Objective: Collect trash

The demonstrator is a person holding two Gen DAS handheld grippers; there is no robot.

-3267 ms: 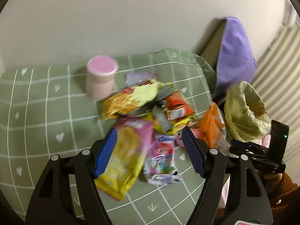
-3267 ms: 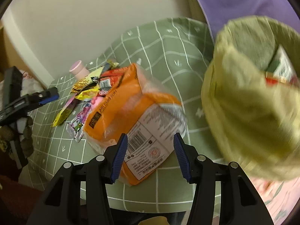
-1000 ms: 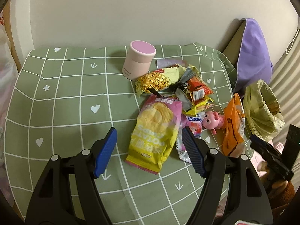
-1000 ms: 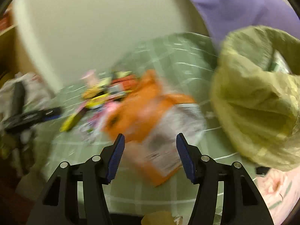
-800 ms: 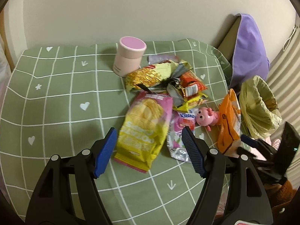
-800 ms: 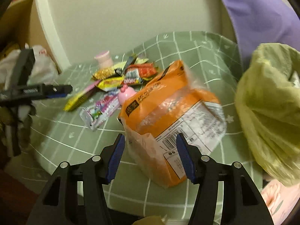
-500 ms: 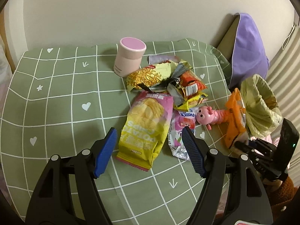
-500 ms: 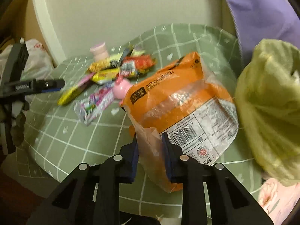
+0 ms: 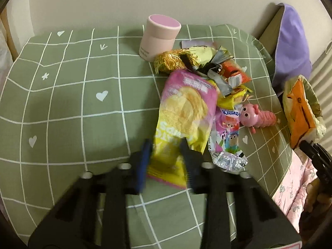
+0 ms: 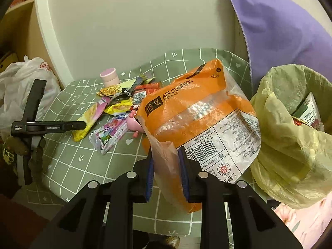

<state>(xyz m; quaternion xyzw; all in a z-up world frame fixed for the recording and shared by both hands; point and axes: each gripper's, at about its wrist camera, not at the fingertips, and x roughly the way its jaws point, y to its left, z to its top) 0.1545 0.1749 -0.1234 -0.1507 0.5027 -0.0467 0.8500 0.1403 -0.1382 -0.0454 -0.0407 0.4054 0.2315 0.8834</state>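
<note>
While closing, left gripper [image 9: 167, 161] astride yellow chip bag [image 9: 182, 120]; right gripper [image 10: 166, 170] clenched on orange pouch [image 10: 199, 112].

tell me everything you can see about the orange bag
The orange bag is crinkly plastic, orange with a clear band, printed "AIR CUSHION", with a white barcode label. The right gripper pinches its lower corner, holding it tilted over the green checked table, beside the yellow-green bin bag.

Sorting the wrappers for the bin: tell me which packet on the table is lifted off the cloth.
The orange packet. The right gripper pinches its lower corner and holds it up beside the bin bag; the others lie on the cloth.
</note>
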